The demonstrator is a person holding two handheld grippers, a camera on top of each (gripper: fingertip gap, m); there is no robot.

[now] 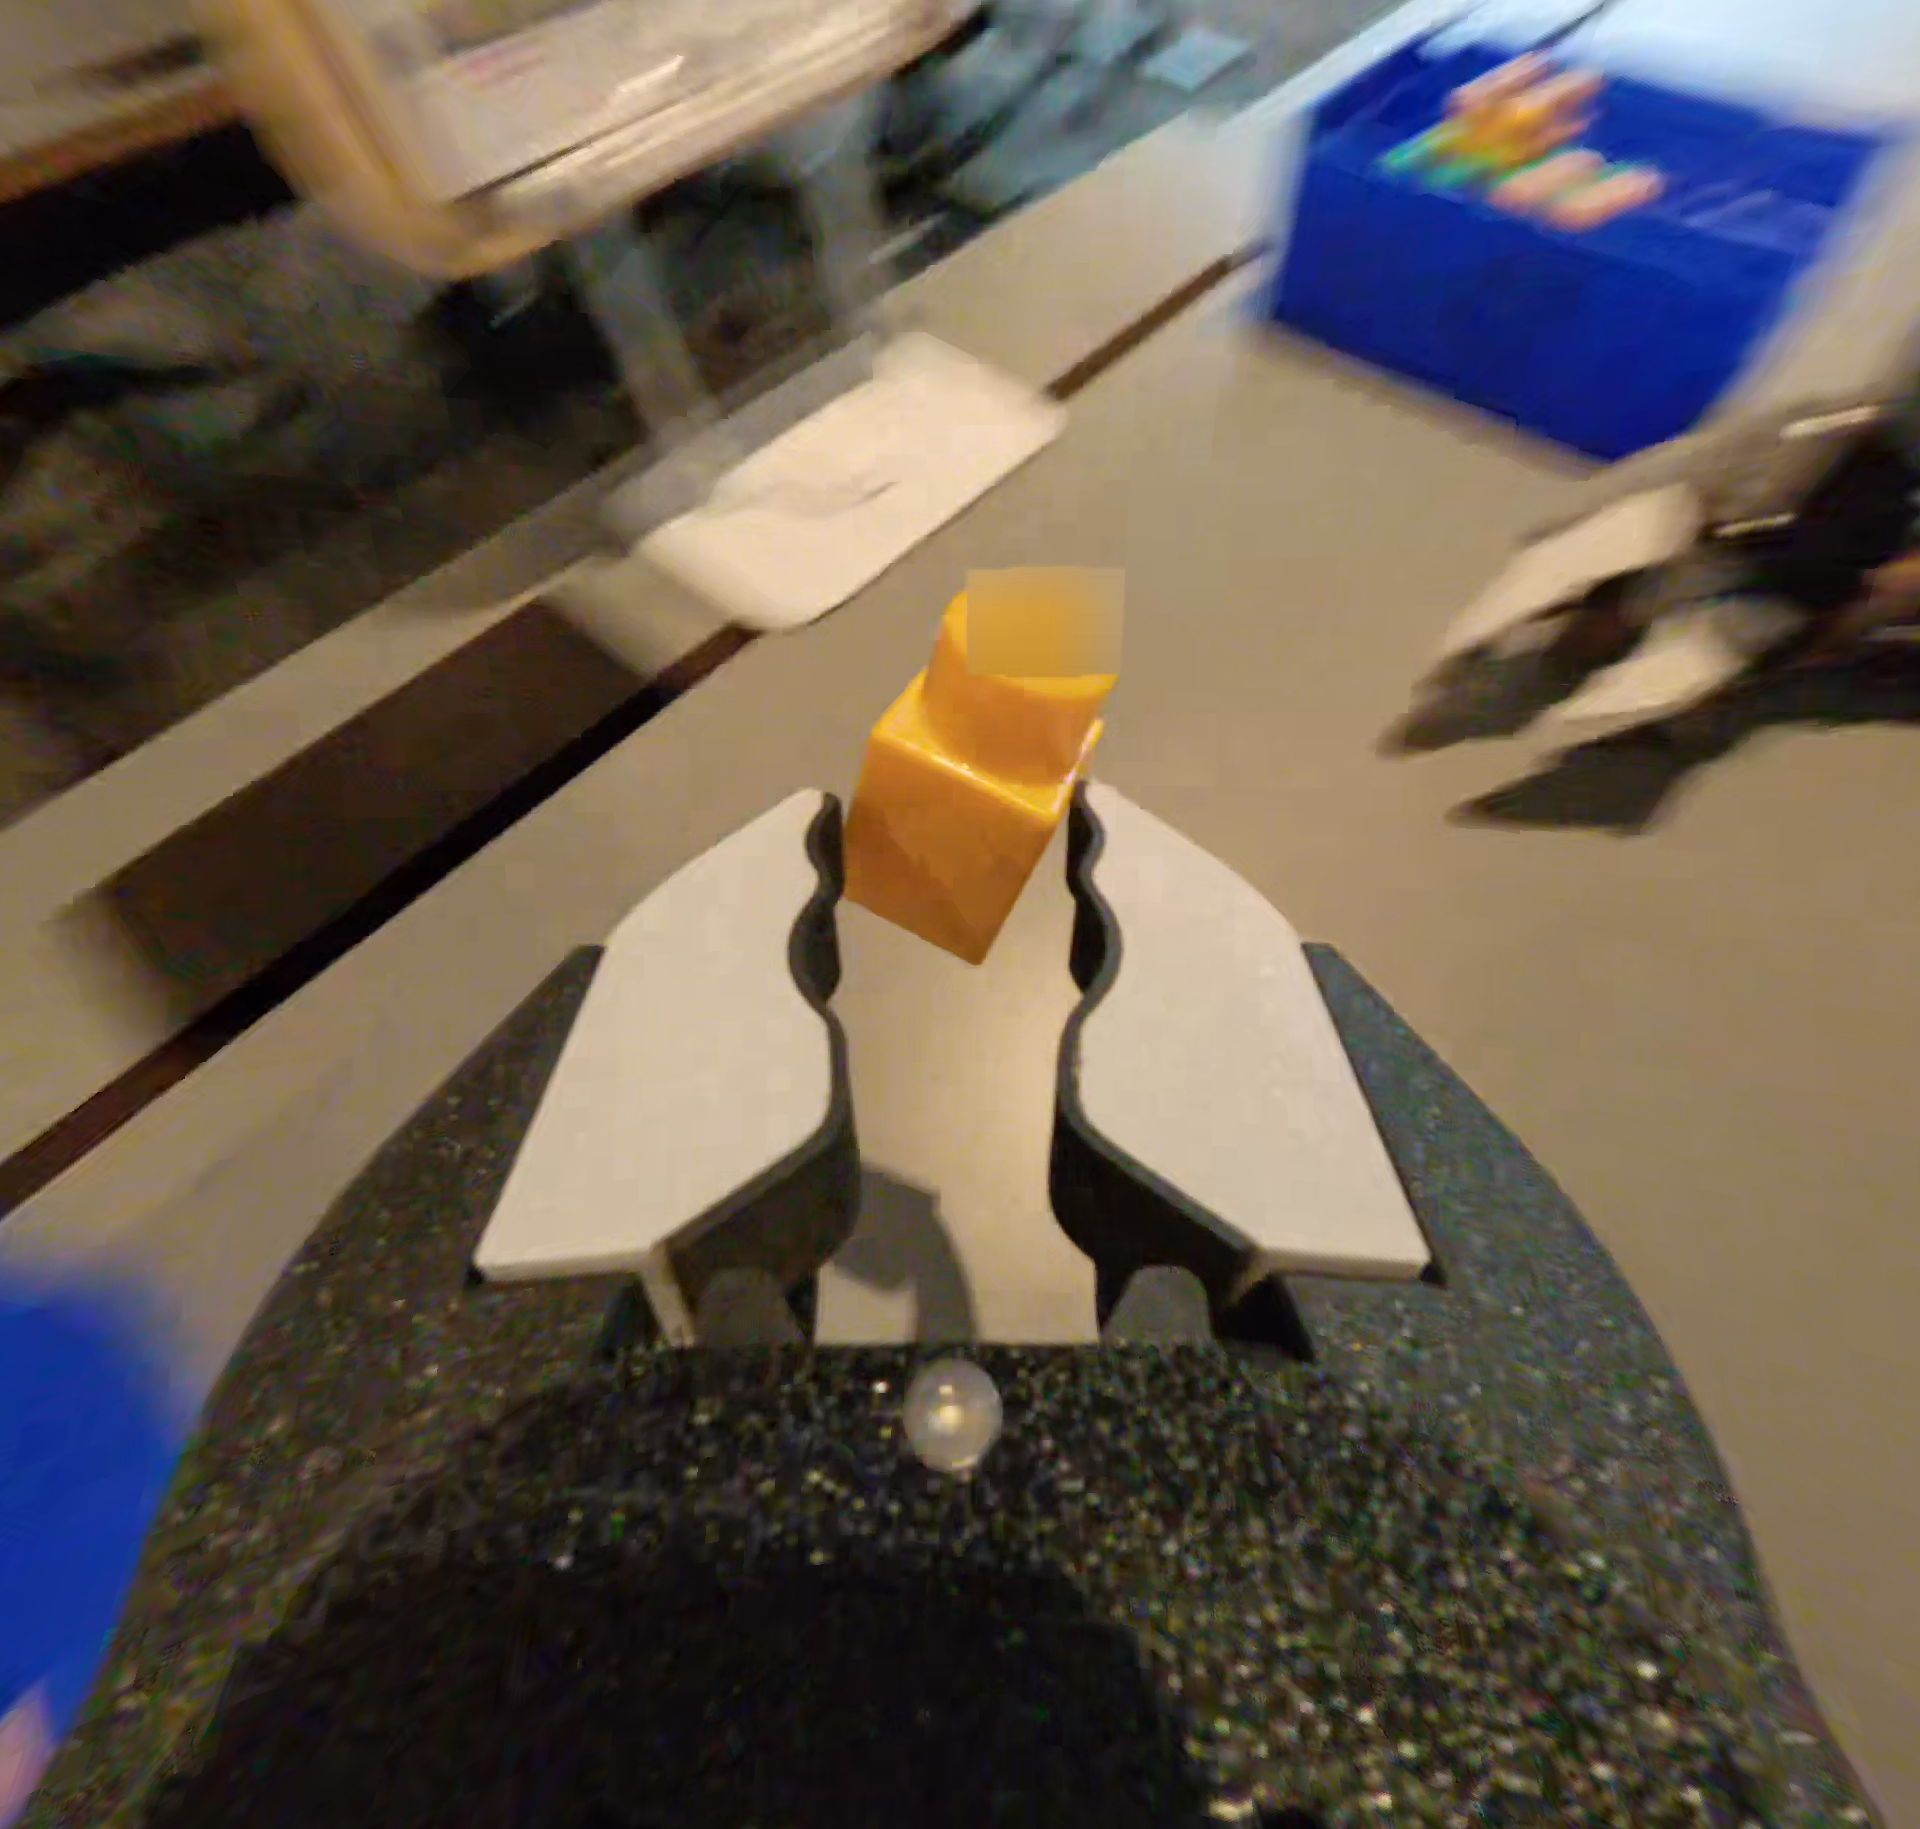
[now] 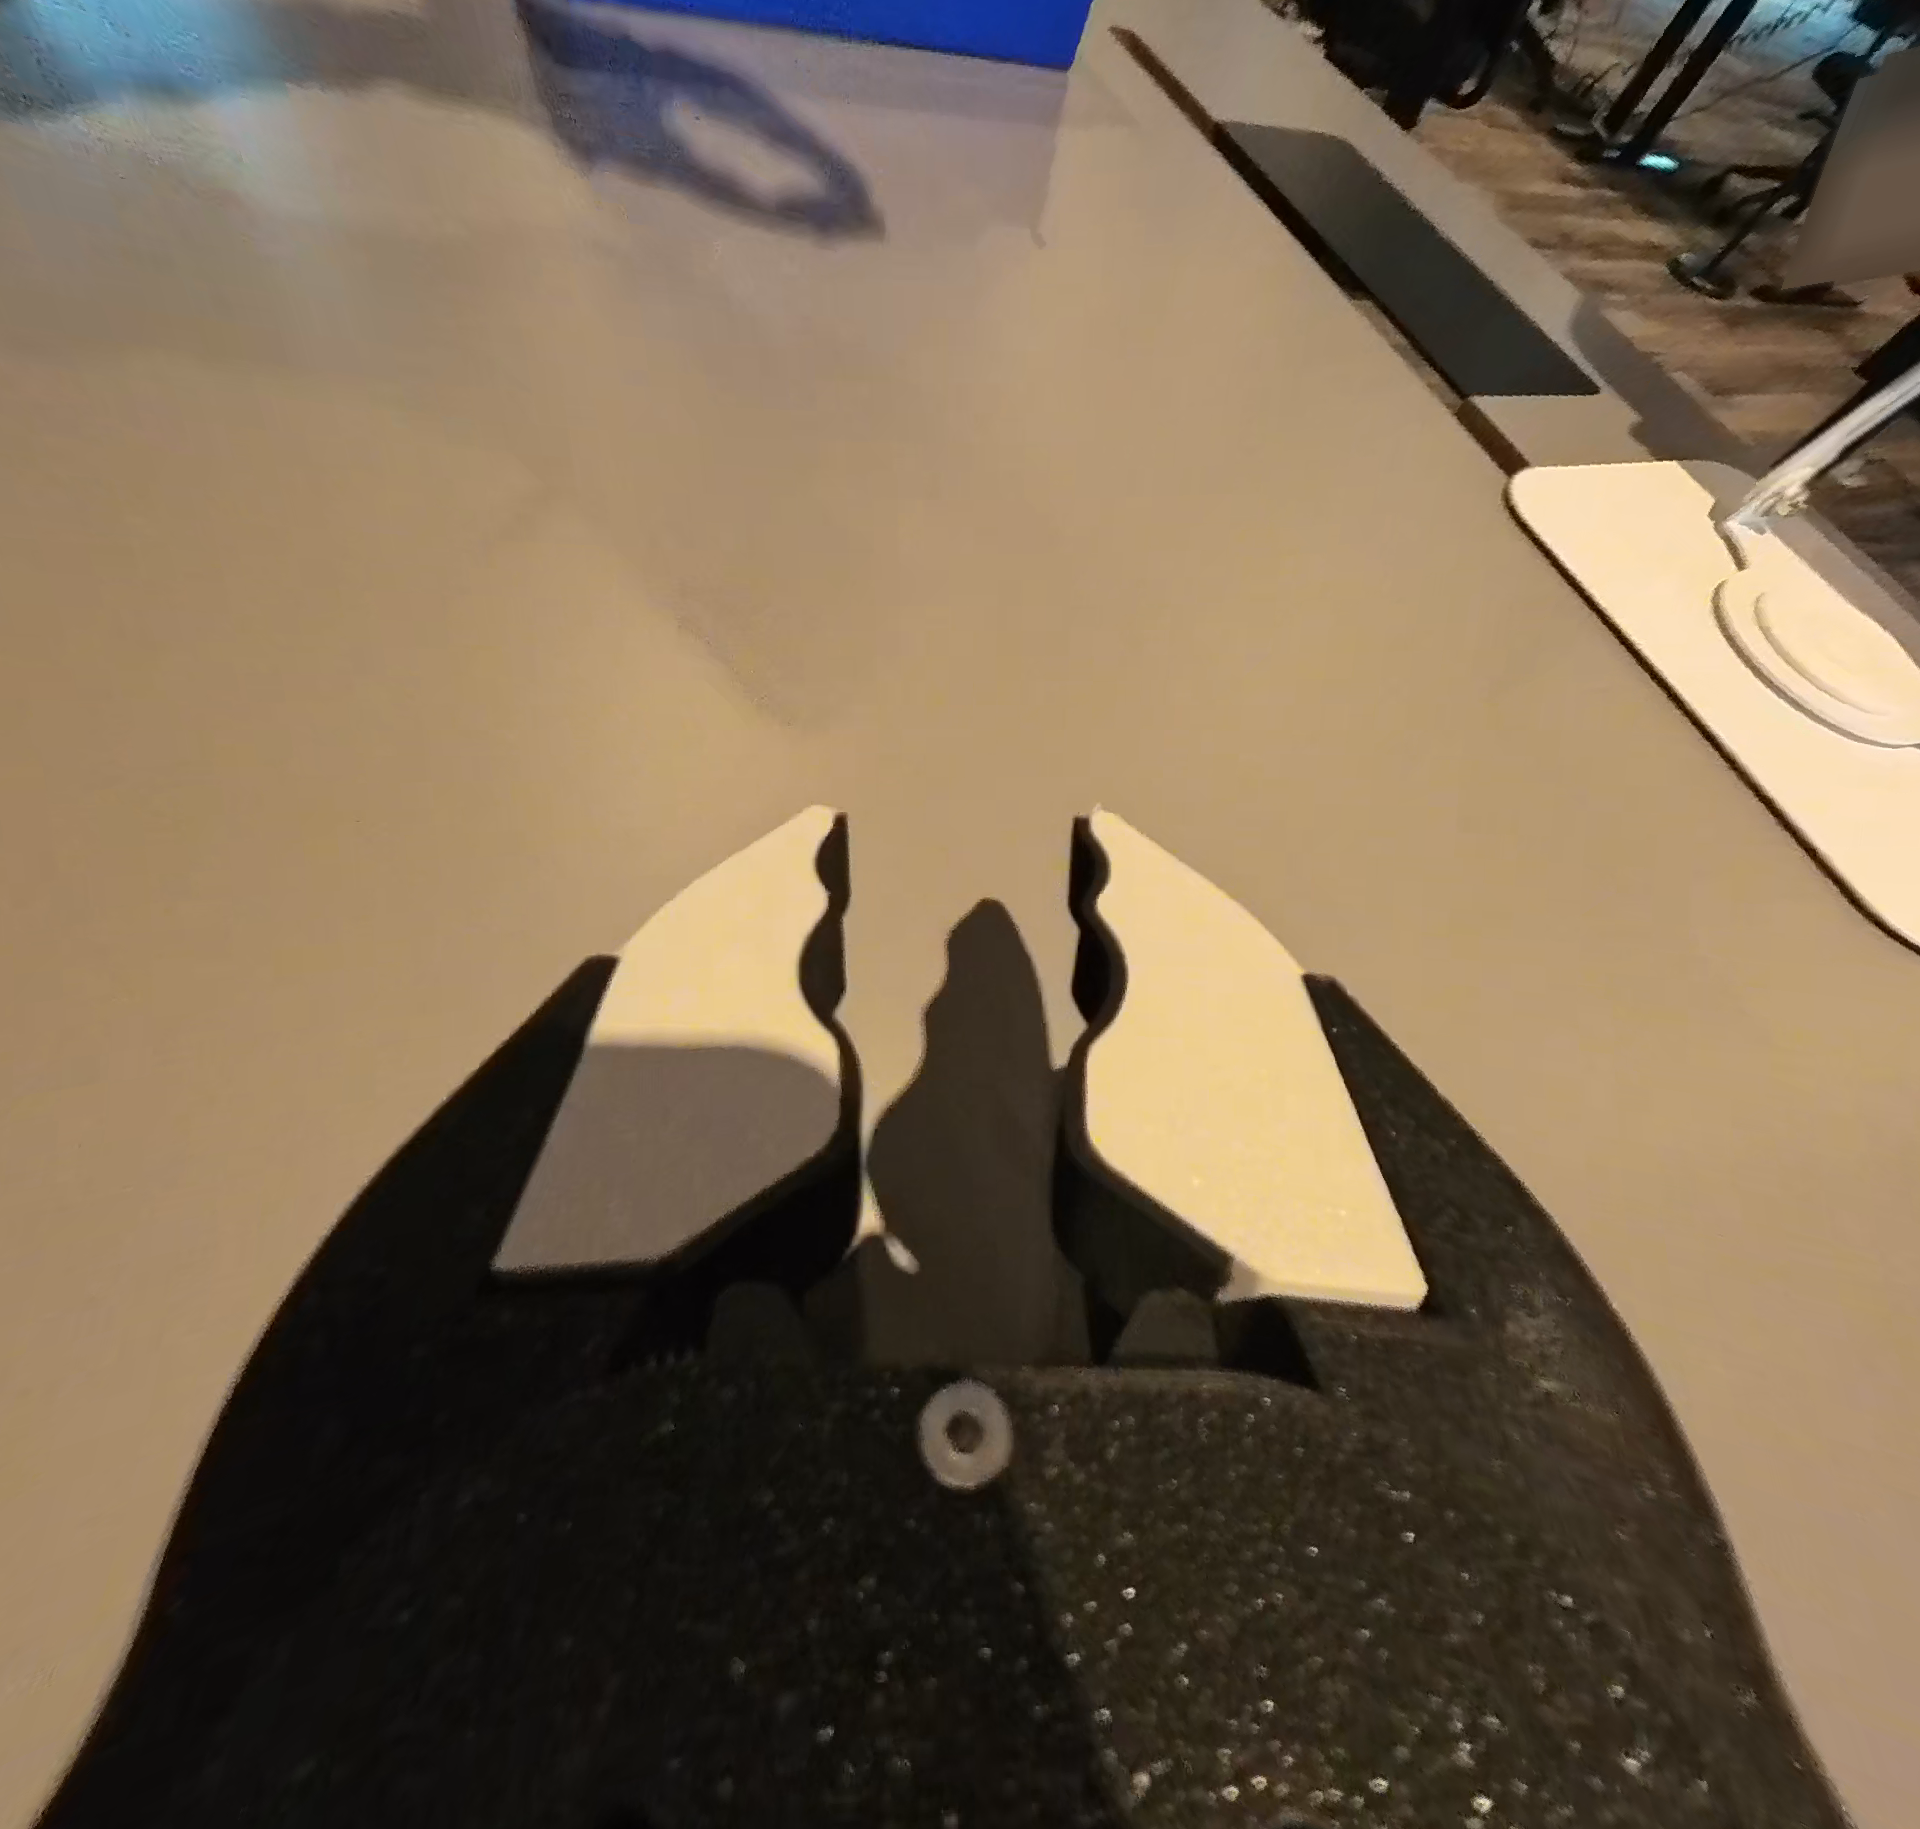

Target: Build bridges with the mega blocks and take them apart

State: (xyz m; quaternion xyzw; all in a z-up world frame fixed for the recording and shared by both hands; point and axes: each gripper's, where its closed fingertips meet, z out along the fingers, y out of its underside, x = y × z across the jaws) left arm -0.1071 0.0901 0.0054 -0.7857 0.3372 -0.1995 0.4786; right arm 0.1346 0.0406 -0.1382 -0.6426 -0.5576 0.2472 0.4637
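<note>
The left claw (image 1: 954,823) is gripping a tilted orange mega block (image 1: 961,823) at its tips, stud pointing up and away, above the counter (image 1: 1299,948). The right claw (image 2: 958,823) is hanging released with nothing in it. The blue box (image 1: 1558,262) of blocks is lying ahead and to the right, nearer the right claw.

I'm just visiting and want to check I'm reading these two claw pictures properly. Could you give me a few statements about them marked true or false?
1. The left claw grips a small orange plastic block. True.
2. That block sits square and upright between the fingers. False: it is tilted.
3. The right claw holds a block too. False: nothing is between its fingers, only bare grey tabletop ahead.
4. A blue box stands on the table beyond the left claw. True.
5. The left view is sharp throughout. False: its background is blurred.
</note>
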